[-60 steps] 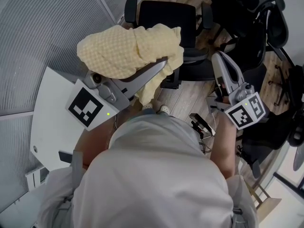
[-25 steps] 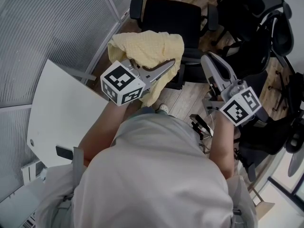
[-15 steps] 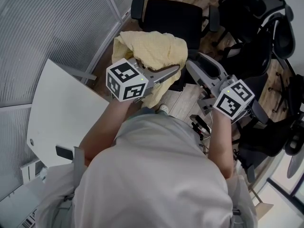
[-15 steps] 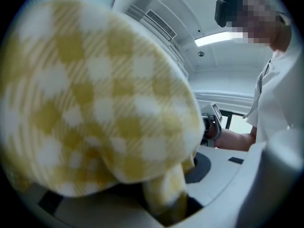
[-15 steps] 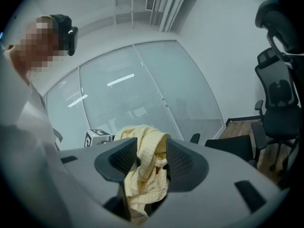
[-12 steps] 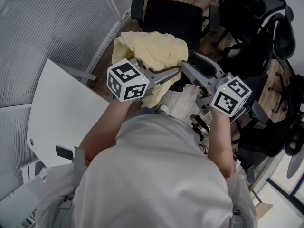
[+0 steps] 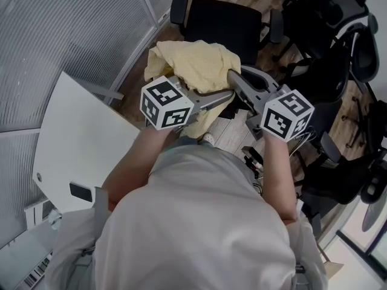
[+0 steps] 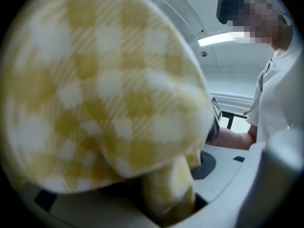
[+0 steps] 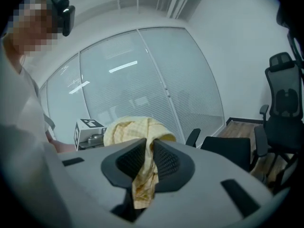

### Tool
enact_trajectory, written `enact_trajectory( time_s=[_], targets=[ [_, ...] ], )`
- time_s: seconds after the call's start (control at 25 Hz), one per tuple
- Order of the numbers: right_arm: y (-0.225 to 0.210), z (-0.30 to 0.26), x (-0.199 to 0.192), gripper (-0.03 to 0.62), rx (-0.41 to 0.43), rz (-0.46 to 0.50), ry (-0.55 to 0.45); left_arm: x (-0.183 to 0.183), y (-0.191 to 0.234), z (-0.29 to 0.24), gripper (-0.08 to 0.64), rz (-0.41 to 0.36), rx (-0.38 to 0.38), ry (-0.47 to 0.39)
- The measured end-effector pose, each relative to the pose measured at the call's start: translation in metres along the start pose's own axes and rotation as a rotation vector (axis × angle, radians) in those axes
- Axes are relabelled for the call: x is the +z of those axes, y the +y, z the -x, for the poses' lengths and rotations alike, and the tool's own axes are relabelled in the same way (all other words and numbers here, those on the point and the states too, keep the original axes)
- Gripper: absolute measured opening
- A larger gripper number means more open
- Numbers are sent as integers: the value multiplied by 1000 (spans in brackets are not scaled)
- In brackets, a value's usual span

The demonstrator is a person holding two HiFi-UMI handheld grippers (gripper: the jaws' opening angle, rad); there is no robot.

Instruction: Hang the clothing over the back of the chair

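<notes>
Starting at the far left, a white desk [image 7: 63, 153] sits beside a ribbed glass wall [image 7: 72, 23]. Just right of the desk, the left gripper [image 7: 219, 94] is held level, with its marker cube [image 7: 166, 103] toward the person. Its jaws are opening and stand wide. The yellow checked clothing [image 7: 192, 65] is draped over them in a loose heap, and one fold sags down between them. In the left gripper view the fabric fills nearly the whole picture.

Further right, the right gripper [image 9: 148, 151] reaches in toward the same heap. Its jaws are closing and stand narrow, with both dark pads pressing on a hanging fold of the clothing.

The clothing is held up in the air between the two grippers. In the head view it overlaps the near edge of the black chair [image 7: 222, 22], and whether it touches the chair cannot be told. More black office chairs [image 7: 338, 35] stand on the wooden floor [image 7: 245, 122] at the right.
</notes>
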State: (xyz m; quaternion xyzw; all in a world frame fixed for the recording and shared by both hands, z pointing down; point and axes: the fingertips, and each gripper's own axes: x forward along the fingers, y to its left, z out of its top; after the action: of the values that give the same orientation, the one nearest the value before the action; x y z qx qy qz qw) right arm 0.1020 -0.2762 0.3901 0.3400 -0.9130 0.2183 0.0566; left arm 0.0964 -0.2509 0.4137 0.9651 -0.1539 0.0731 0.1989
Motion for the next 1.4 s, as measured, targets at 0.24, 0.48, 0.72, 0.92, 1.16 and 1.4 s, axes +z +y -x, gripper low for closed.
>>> enact_trajectory(
  time_s=[0.24, 0.48, 0.72, 0.92, 1.16, 1.4],
  targets=[
    [-13, -2, 8, 41, -57, 35, 1, 2, 8, 9, 287, 20, 37, -27],
    [-22, 3, 9, 41, -85, -7, 1, 6, 16, 27, 287, 15, 83, -41],
    [-25, 11, 2, 41, -98, -64, -3, 4, 17, 39, 288, 3, 117, -55],
    [-27, 21, -5, 41, -106, -111, -29, -1, 19, 50, 290, 3, 117, -70],
    [-30, 28, -9, 41, -124, -136, -41, -2, 28, 70, 290, 3, 155, -79],
    [-29, 34, -12, 41, -137, -157, -62, 5, 27, 79, 288, -60, 179, -82]
  ],
)
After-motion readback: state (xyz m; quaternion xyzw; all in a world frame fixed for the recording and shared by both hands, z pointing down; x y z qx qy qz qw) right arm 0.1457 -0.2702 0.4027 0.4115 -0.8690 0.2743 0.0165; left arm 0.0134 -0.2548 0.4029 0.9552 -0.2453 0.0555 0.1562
